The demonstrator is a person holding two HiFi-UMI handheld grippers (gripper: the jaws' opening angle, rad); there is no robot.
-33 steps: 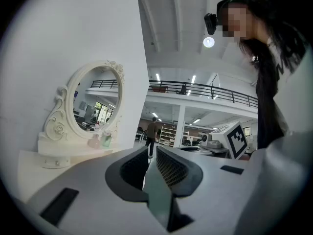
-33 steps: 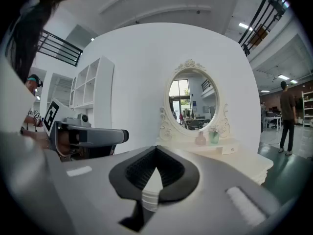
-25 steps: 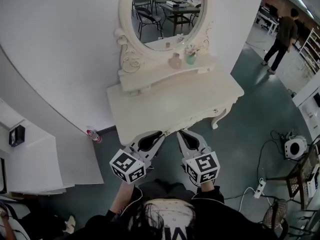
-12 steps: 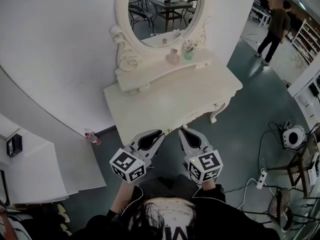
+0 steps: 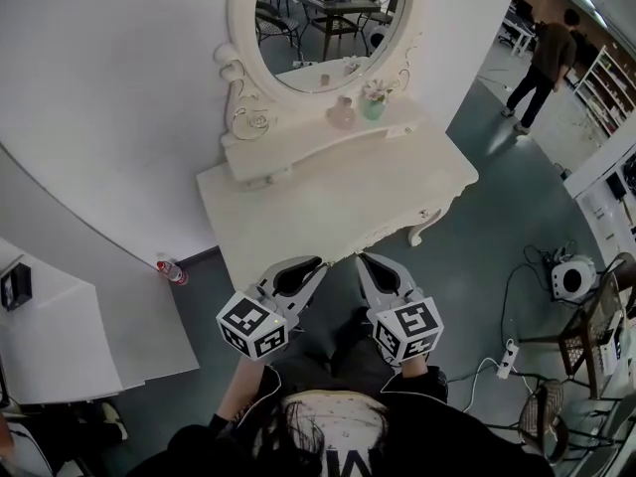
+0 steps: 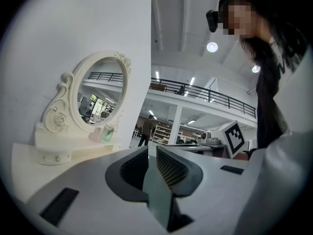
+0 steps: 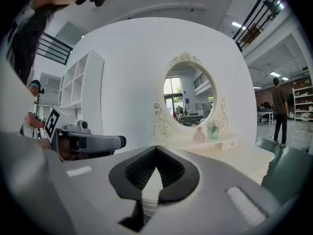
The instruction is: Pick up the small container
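A small pink container stands on the raised shelf of the cream dressing table, under the oval mirror. A green vase of flowers is just right of it. Both show far off in the left gripper view, the pink container beside the green vase, and in the right gripper view, the pink container left of the green vase. My left gripper and right gripper hover side by side at the table's front edge, both shut and empty, well short of the shelf.
A water bottle lies on the floor left of the table, beside a white cabinet. Cables, a power strip and a white device are on the floor at right. A person walks far back right.
The view has shifted, so the table and floor bottle sit a little further left. Both grippers keep their place at the table's front edge, still shut. The distant person has moved.
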